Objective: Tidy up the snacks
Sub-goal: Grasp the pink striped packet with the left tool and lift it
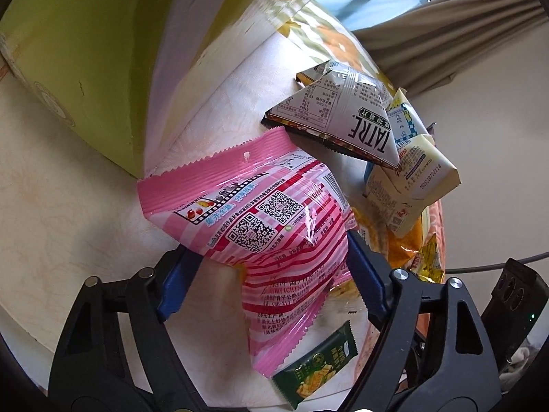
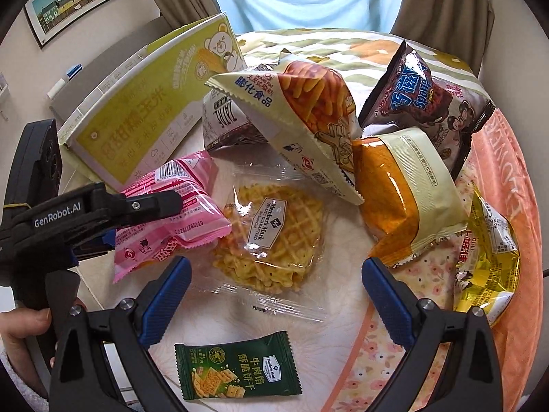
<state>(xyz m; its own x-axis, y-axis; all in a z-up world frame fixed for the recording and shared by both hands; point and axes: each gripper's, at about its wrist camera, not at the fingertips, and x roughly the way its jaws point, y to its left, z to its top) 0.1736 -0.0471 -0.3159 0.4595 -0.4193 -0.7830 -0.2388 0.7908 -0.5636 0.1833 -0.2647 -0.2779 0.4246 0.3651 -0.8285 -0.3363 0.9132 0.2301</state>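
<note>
My left gripper [image 1: 271, 245] is shut on a pink striped snack bag [image 1: 260, 213], with a blue pad pressing on each side of it. In the right wrist view the same pink bag [image 2: 178, 206] lies left of centre under that gripper's black upper finger [image 2: 154, 204]. My right gripper [image 2: 276, 267] stands open just above a clear-wrapped waffle packet [image 2: 271, 237], its pads apart from the wrapper. A small green cracker packet [image 2: 236, 367] lies flat in front of it; the left wrist view also shows this green packet [image 1: 319, 367].
A yellow-green box [image 2: 137, 103] lies at the back left. Behind the waffle are piled a grey TATRE bag [image 2: 223, 116], a fries bag [image 2: 308, 116], a dark bag [image 2: 422, 103], an orange bag [image 2: 401, 189] and a yellow foil bag [image 2: 487, 257]. A hand [image 2: 20, 326] holds the left gripper.
</note>
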